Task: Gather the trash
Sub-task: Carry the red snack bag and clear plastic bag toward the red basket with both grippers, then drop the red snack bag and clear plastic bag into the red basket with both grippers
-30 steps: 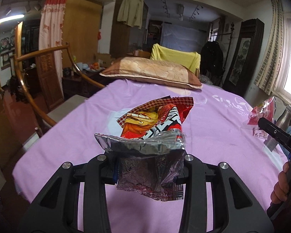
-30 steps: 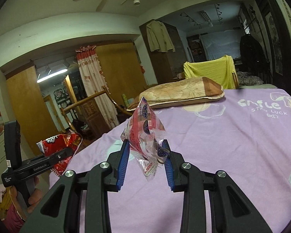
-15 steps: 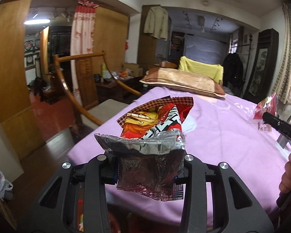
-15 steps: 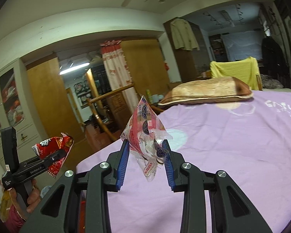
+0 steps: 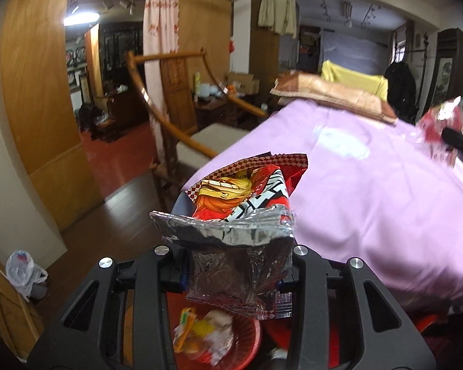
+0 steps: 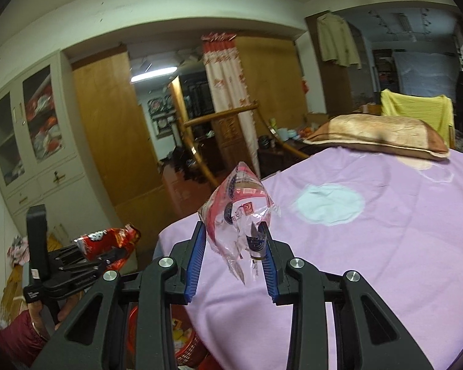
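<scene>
My left gripper [image 5: 234, 273] is shut on a red snack bag with a foil inside [image 5: 247, 215]; it also shows in the right wrist view [image 6: 108, 242]. It hangs beyond the bed's corner, above a red trash basket [image 5: 231, 342] that holds several wrappers. My right gripper [image 6: 233, 246] is shut on a clear and red plastic wrapper [image 6: 240, 206], held above the purple bed sheet [image 6: 370, 246] near its corner. The basket's rim shows low in the right wrist view [image 6: 185, 351]. The wrapper also shows at the right edge of the left wrist view [image 5: 438, 126].
A pillow [image 5: 333, 95] lies at the bed's head. A wooden chair [image 5: 176, 114] stands left of the bed. A white plastic bag [image 5: 24, 271] lies on the floor by the wall. A cabinet [image 6: 31, 135] stands at the left.
Both grippers have swung left, off the bed toward its corner, each still holding its piece of trash. The red basket on the floor has come into view beneath them.
</scene>
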Available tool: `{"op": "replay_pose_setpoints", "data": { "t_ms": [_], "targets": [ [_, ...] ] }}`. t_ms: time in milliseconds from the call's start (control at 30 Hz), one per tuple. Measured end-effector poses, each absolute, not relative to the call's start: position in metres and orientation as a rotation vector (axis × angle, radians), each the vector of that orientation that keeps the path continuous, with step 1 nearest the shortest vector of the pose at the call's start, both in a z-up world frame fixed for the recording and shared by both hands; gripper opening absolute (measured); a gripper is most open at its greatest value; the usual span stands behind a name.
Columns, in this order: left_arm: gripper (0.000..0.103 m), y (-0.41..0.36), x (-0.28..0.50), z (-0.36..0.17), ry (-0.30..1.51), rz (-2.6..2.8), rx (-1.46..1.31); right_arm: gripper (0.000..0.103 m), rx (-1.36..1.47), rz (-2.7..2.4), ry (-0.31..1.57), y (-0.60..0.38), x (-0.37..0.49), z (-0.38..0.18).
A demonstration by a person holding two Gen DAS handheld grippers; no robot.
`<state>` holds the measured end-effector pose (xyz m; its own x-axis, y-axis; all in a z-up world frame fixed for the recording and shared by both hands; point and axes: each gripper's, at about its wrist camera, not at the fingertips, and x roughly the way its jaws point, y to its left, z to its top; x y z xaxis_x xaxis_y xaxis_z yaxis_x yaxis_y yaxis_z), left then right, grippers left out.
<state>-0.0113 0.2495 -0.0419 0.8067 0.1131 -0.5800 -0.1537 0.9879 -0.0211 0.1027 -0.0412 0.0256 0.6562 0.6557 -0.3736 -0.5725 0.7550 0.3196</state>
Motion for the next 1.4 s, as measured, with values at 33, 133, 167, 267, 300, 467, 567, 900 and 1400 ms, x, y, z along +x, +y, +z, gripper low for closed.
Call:
{"op": "replay_pose_setpoints", "data": {
  "t_ms": [33, 133, 167, 267, 300, 467, 567, 900, 1400],
  "targets": [
    [0.039, 0.254, -0.012, -0.049, 0.636, 0.139, -0.075, 0.034, 0.171, 0.712, 0.502, -0.033, 0.103, 0.025],
    [0.039, 0.273, -0.015, -0.075, 0.714, 0.13, -0.102, 0.032, 0.152, 0.742, 0.524, -0.014, 0.102, 0.024],
    [0.04, 0.279, -0.016, -0.084, 0.74, 0.129, -0.111, 0.032, 0.149, 0.751, 0.532, -0.011, 0.104, 0.022],
    [0.045, 0.289, -0.017, -0.106, 0.808, 0.111, -0.129, 0.032, 0.13, 0.781, 0.555, 0.005, 0.103, 0.019],
    [0.056, 0.291, -0.018, -0.11, 0.823, 0.105, -0.131, 0.032, 0.122, 0.787, 0.559, 0.01, 0.103, 0.018],
    [0.086, 0.296, -0.024, -0.114, 0.832, 0.139, -0.107, 0.032, 0.1, 0.818, 0.576, 0.029, 0.098, 0.017],
    [0.093, 0.309, -0.024, -0.109, 0.82, 0.198, -0.139, 0.032, 0.093, 0.843, 0.593, 0.039, 0.094, 0.015],
    [0.096, 0.37, -0.038, -0.091, 0.751, 0.403, -0.273, 0.032, -0.02, 0.998, 0.678, 0.093, 0.07, 0.001],
    [0.096, 0.413, -0.041, -0.123, 0.812, 0.502, -0.29, 0.04, -0.197, 1.172, 0.866, 0.207, 0.054, -0.045]
  ]
}}
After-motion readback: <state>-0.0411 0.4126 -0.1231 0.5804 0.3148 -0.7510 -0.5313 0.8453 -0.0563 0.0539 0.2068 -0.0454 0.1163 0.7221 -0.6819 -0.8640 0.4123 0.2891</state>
